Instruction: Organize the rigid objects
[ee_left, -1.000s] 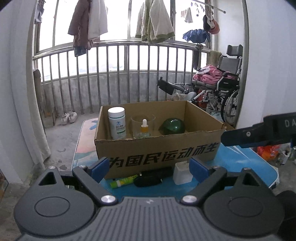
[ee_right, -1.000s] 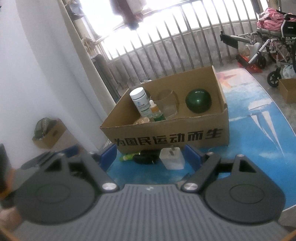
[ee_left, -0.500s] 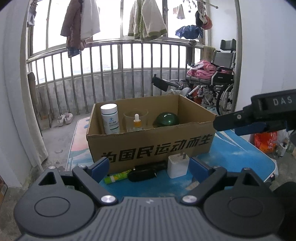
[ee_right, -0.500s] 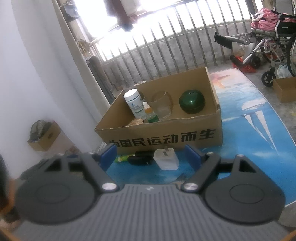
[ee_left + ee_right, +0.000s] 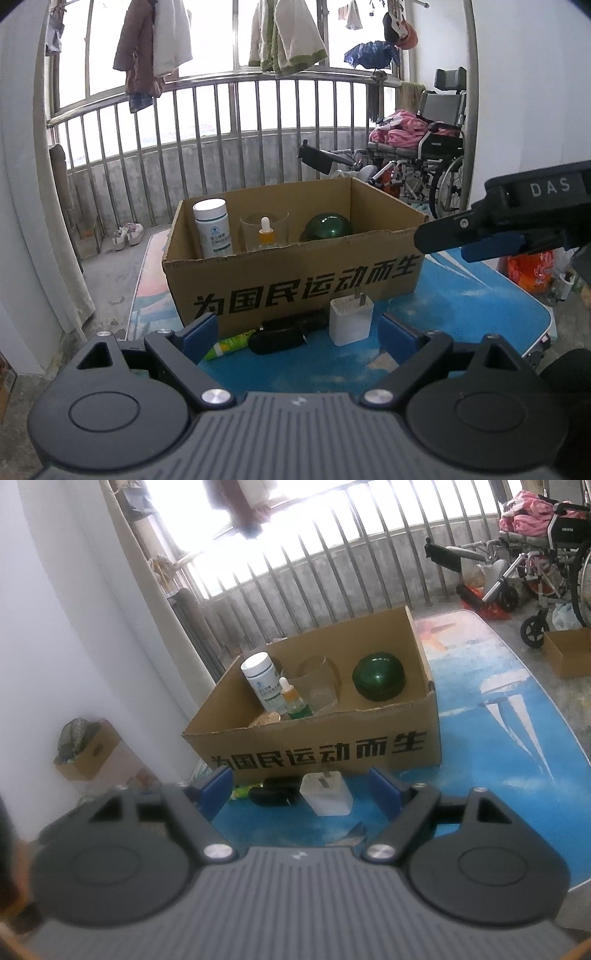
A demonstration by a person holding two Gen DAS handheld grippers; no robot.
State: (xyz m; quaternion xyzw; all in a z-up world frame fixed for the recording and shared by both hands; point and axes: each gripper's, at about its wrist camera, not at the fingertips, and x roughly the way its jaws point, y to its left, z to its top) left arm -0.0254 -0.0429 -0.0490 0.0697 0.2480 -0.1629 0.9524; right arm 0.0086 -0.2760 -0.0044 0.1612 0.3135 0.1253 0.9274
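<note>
Cardboard box (image 5: 295,284) stands open-topped on the blue desk (image 5: 461,306), its printed front wall facing both cameras. Inside it, from nine to three o'clock along the back: a white bottle (image 5: 213,227), a clear glass (image 5: 264,225) with a dropper bottle (image 5: 266,233) before it, and a green dome (image 5: 325,226). Against the box's front wall at six o'clock lie a white plug adapter (image 5: 351,320), a black case (image 5: 284,334) and a green tube (image 5: 231,344), close together. Bare desk runs free at three o'clock of the box, out to the rounded edge.

Left tongs (image 5: 295,334) hang spread wide with nothing between them; right tongs (image 5: 301,794) likewise spread and empty, above the adapter's near side. Behind the desk, metal railing (image 5: 221,122), hung laundry (image 5: 284,33) and a wheelchair (image 5: 436,155) at two o'clock.
</note>
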